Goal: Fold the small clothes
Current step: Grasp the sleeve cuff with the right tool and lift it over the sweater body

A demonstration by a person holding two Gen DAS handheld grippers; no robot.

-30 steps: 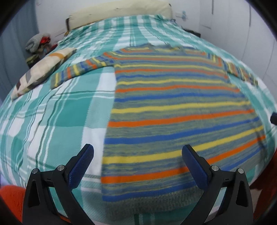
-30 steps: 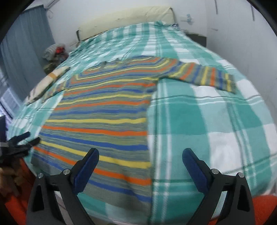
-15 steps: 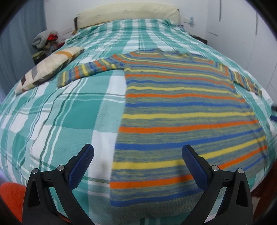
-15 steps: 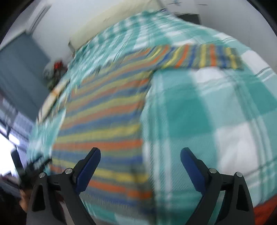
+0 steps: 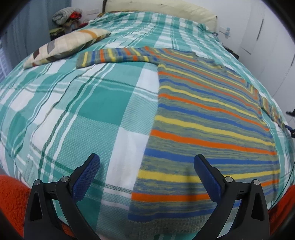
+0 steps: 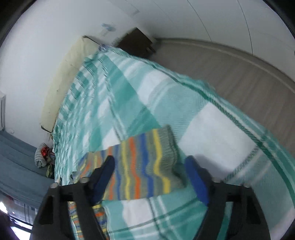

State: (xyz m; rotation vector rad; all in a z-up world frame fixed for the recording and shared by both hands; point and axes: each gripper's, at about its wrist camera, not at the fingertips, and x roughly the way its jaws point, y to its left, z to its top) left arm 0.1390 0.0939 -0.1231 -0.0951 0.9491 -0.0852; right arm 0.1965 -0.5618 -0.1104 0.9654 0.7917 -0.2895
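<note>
Left gripper [image 5: 146,163] first: blue pads [image 5: 86,177] spread wide, nothing between them, hanging over the near edge of the bed [image 5: 73,103]. Straight ahead of the jaws lies the sweater's [image 5: 202,118] bottom hem, the left side seam running up between the two fingers. The sweater is spread flat on its front or back, which one cannot be told, striped in orange, yellow, blue and grey-green. One sleeve [image 5: 114,55] stretches out sideways to the left, flat on the teal-and-white plaid cover, its cuff near a patterned pillow [image 5: 64,46]. The other sleeve trails off toward the right edge of the bed. A red fuzzy fabric [image 5: 12,201] shows below the mattress edge, and a cream headboard cushion [image 5: 158,7] sits at the far end.

Over to the right gripper [image 6: 150,171]: it too is spread wide and holding nothing. The view is tilted and blurred. Its fingers [image 6: 196,181] straddle the right sleeve [image 6: 142,166], the ribbed cuff lying just ahead, between the two tips. Whether the pads touch the cloth cannot be told. Beyond the cuff, plaid cover, then grey floor [image 6: 230,73] beside the bed and a dark nightstand [image 6: 136,42] against the white wall. A heap of clothes [image 6: 41,155] sits far left.
</note>
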